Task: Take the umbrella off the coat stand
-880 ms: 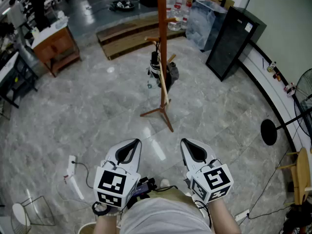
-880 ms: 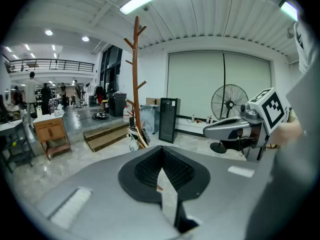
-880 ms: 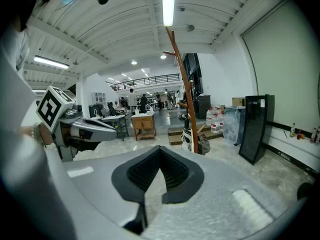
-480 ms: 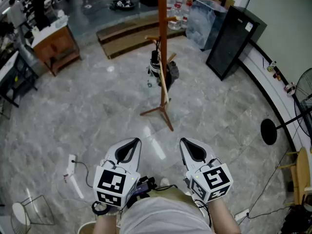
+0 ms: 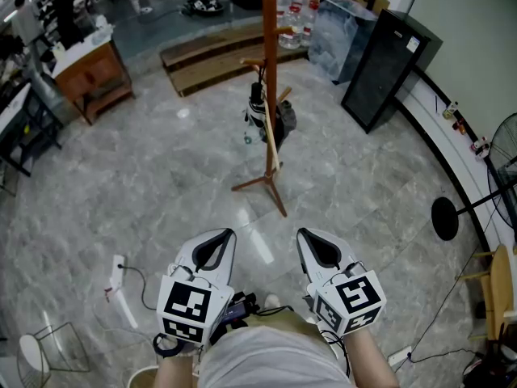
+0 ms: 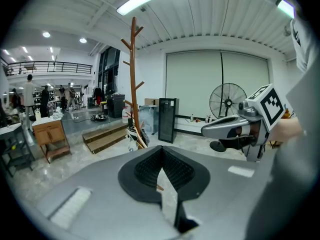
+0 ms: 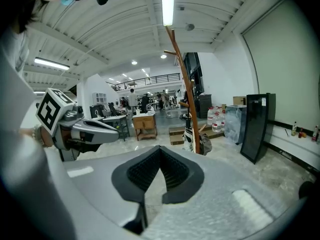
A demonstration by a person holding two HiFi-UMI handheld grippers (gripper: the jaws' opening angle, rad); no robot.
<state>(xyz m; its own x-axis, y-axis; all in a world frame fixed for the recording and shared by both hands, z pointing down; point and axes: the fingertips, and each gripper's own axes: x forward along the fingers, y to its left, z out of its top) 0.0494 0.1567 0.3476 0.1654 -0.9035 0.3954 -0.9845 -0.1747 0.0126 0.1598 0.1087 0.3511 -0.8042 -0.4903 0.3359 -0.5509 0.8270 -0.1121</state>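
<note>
The wooden coat stand point(image 5: 268, 71) rises from the grey stone floor, some way ahead of me. A folded black and white umbrella point(image 5: 257, 110) hangs low on it, next to a dark bag point(image 5: 284, 121). My left gripper point(image 5: 216, 242) and right gripper point(image 5: 316, 244) are held side by side near my body, well short of the stand, both shut with nothing in them. In the left gripper view the stand point(image 6: 134, 79) and umbrella point(image 6: 132, 134) lie left of centre beyond the closed jaws point(image 6: 161, 152). In the right gripper view the stand point(image 7: 185, 86) and umbrella point(image 7: 189, 136) lie right of the jaws point(image 7: 159, 150).
A black cabinet point(image 5: 387, 67) stands right of the stand, and low wooden steps point(image 5: 212, 55) with water bottles point(image 5: 292, 23) lie behind it. A wooden desk point(image 5: 91, 75) is at the far left. A standing fan's base point(image 5: 445, 218) and a power strip point(image 5: 119, 274) lie on the floor.
</note>
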